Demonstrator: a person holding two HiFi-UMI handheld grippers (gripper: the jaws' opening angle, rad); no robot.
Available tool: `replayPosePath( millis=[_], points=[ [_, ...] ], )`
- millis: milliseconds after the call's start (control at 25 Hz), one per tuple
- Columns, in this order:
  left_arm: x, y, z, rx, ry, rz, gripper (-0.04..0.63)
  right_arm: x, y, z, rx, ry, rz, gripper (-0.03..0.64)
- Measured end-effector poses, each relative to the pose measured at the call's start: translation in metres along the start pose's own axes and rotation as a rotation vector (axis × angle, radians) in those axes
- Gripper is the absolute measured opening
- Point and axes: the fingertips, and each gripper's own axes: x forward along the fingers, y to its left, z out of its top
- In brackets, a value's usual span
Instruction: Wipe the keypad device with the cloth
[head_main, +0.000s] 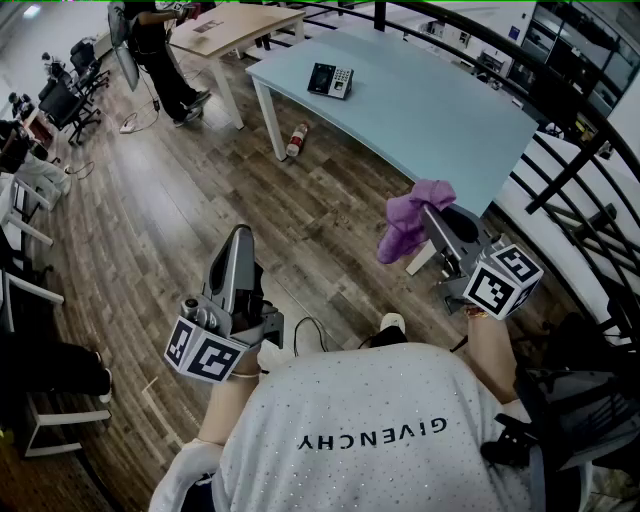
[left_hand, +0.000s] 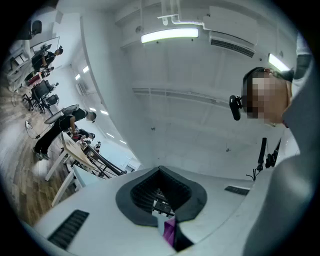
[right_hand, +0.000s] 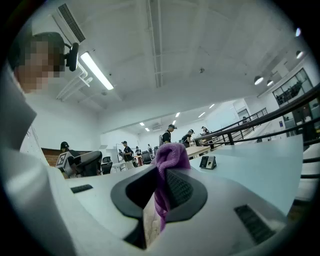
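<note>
**Cloth in Grip, Keypad Across the Room**

Holds the left gripper (head_main: 240, 240) at 7 o'clock in the head view, jaws pressed together on nothing. Faces the keypad device (head_main: 331, 80) near 12 o'clock, flat on the pale blue table (head_main: 430, 120), well apart from both tools. Pinches the purple cloth (head_main: 410, 222) in the closed right gripper (head_main: 432, 218) at 4 o'clock, folds bunched above the jaws, over the wood floor (head_main: 200, 200).
</note>
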Motion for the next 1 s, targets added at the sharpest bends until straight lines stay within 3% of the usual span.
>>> replayPosePath(
  millis=[240,360,480,560,880,1000],
  points=[
    [-0.004,0.011,0.000,-0.006,0.034,-0.001,0.006,0.018,0.009,-0.006,-0.043,0.034,-0.010,0.040],
    [-0.004,0.023,-0.012,-0.009,0.095,0.045,0.006,0.026,0.006,-0.004,-0.036,0.040,-0.011,0.040],
    [-0.001,0.039,-0.021,0.076,0.173,0.114,0.006,0.036,-0.001,0.004,0.019,0.023,0.000,0.040],
    [0.007,0.048,-0.022,0.125,0.182,0.123,0.006,0.048,-0.009,0.009,0.054,0.003,0.013,0.041],
    [0.070,0.105,-0.020,0.206,0.195,0.125,0.006,0.131,-0.064,0.040,-0.019,-0.063,-0.026,0.044],
    [0.109,0.123,-0.014,0.213,0.177,0.100,0.006,0.168,-0.089,0.059,-0.013,-0.096,0.005,0.044]
  ],
)
